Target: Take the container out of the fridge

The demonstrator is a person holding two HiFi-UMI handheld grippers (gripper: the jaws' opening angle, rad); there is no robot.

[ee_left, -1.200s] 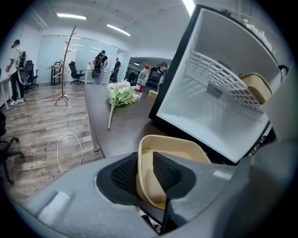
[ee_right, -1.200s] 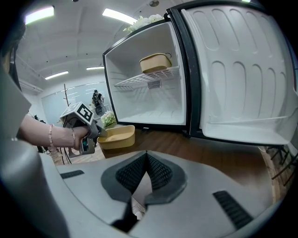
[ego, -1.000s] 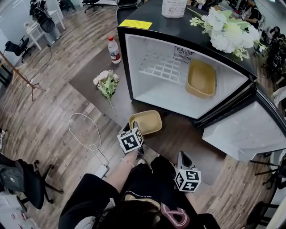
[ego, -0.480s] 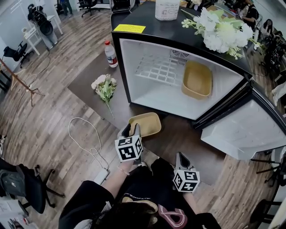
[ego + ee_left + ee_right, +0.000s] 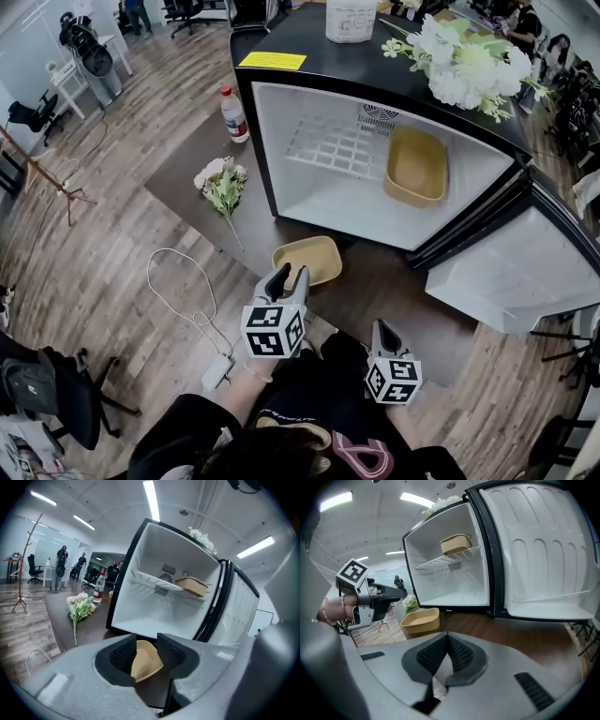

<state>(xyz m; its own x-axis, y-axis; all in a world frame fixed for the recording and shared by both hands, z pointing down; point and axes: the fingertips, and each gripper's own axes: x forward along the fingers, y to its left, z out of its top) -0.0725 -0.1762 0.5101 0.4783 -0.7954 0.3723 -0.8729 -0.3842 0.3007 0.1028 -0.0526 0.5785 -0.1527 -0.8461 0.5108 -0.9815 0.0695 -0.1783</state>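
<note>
Tan container (image 5: 307, 260) sits on the bench (image 5: 394, 281) just ahead of the left gripper (image 5: 290, 277). Its jaws have just been opening and now stand apart, pressing nothing; the container shows beyond them. A second container (image 5: 418, 166) rests on the fridge (image 5: 328, 202) shelf, farther ahead. The right gripper (image 5: 382, 331) is clenched and empty.
</note>
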